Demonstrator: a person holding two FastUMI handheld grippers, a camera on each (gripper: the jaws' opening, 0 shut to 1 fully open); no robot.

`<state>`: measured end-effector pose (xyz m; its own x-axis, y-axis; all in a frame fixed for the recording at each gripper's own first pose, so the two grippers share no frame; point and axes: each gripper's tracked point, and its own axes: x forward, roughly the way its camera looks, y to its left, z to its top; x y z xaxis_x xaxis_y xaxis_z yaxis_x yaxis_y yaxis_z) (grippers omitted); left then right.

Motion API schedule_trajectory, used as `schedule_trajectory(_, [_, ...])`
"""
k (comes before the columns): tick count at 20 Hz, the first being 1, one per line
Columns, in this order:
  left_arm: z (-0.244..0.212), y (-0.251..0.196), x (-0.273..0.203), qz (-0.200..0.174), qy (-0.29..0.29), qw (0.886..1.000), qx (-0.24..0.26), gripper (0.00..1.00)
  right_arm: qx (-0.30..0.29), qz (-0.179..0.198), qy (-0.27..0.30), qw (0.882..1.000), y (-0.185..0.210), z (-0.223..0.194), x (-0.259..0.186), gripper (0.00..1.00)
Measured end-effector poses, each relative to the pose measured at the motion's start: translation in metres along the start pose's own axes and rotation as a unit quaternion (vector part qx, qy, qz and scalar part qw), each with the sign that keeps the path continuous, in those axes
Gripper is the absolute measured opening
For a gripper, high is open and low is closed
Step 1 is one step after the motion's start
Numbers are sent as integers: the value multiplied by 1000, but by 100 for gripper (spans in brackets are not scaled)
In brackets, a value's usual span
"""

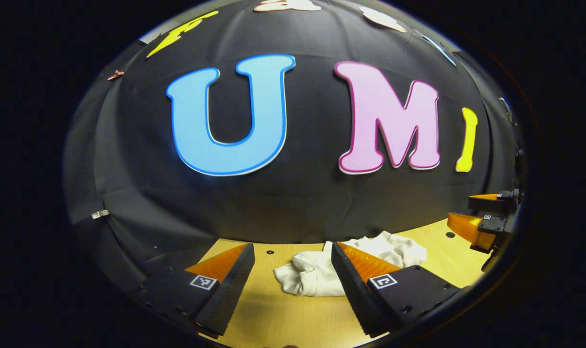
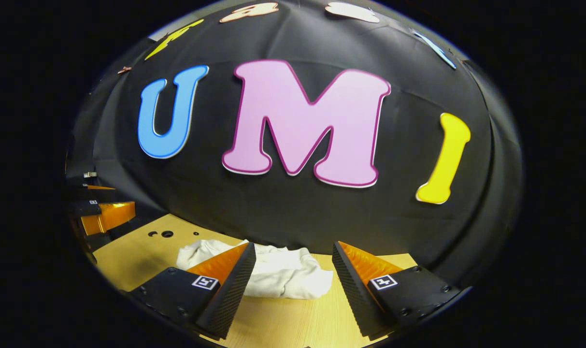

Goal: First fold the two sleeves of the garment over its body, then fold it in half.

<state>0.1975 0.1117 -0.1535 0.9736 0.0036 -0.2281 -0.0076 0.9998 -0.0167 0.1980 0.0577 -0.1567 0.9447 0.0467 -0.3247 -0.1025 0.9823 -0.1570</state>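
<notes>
Item, garment [image 1: 317, 275]: white cloth, which we found bunched in a rumpled heap on the wooden table [image 1: 283, 319], near the table's far edge at the foot of the black wall. No sleeve could be told apart from the body; no neat fold showed anywhere.

Item, left gripper [image 1: 293, 280]: held above the table short of the garment, jaws standing wide apart, nothing between them.

Item, right gripper [image 2: 293, 278]: likewise short of the garment and to the other side of it, jaws apart and empty.

Step, as we judged it: the garment lay neither spread nor folded. The next move called for opening it out flat on the table until both sleeves could be found.
</notes>
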Motion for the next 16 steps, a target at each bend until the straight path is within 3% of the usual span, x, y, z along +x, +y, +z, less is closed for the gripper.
schedule_trajectory(9, [38, -22, -152, -46, -39, 998, -6, 98, -2, -15, -28, 999, -15, 41, -132, 98])
schedule_trajectory(16, [47, -20, -199, -73, -53, 996, 0, 99, 14, -24, -39, 999, -6, 52, -193, 97])
